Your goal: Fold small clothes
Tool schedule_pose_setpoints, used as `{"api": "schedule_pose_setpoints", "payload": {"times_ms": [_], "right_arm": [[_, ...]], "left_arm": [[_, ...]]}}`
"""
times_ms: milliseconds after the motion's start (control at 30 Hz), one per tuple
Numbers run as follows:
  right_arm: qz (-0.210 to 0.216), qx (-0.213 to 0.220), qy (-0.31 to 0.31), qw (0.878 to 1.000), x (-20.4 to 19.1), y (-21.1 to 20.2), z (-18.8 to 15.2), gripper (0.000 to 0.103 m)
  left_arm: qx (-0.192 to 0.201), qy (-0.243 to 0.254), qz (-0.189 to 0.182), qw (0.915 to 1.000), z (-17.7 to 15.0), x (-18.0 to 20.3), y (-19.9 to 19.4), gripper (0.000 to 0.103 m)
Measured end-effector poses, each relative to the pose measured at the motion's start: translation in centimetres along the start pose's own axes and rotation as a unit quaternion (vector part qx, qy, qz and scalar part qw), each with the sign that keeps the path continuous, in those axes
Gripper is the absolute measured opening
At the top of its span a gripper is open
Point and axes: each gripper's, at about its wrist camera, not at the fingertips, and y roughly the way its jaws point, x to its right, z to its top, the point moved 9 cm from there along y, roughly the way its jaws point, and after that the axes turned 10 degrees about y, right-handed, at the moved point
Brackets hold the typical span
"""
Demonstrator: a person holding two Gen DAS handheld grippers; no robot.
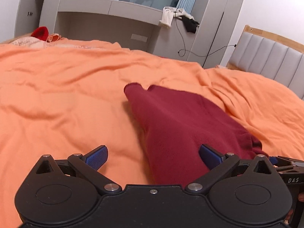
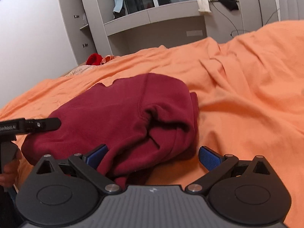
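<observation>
Nearest the lens in the left wrist view, the left hand-held gripper stands wide open, blue pads apart, nothing clamped; the dark red garment runs from between its fingers toward mid-frame. Spread wide too, the right hand-held gripper has the bundled garment lying against its left finger. An orange bedsheet covers the bed; a grey cabinet fills the top. Red cloth sits upper left. Only the left view shows the padded headboard at right
</observation>
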Motion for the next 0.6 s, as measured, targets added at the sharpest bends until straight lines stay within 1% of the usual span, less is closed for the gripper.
{"api": "schedule_pose_setpoints", "payload": {"times_ms": [200, 600], "right_arm": [[0.02, -0.012, 0.034, 0.999, 1.01, 0.11, -0.38, 0.103], [0.023, -0.011, 0.038, 0.999, 1.07, 0.14, -0.49, 0.103]], "left_arm": [[-0.001, 0.001, 0.002, 1.0, -0.44, 0.05, 0.12, 0.103], [-0.004, -0.007, 0.001, 1.0, -0.52, -0.04, 0.11, 0.103]]}}
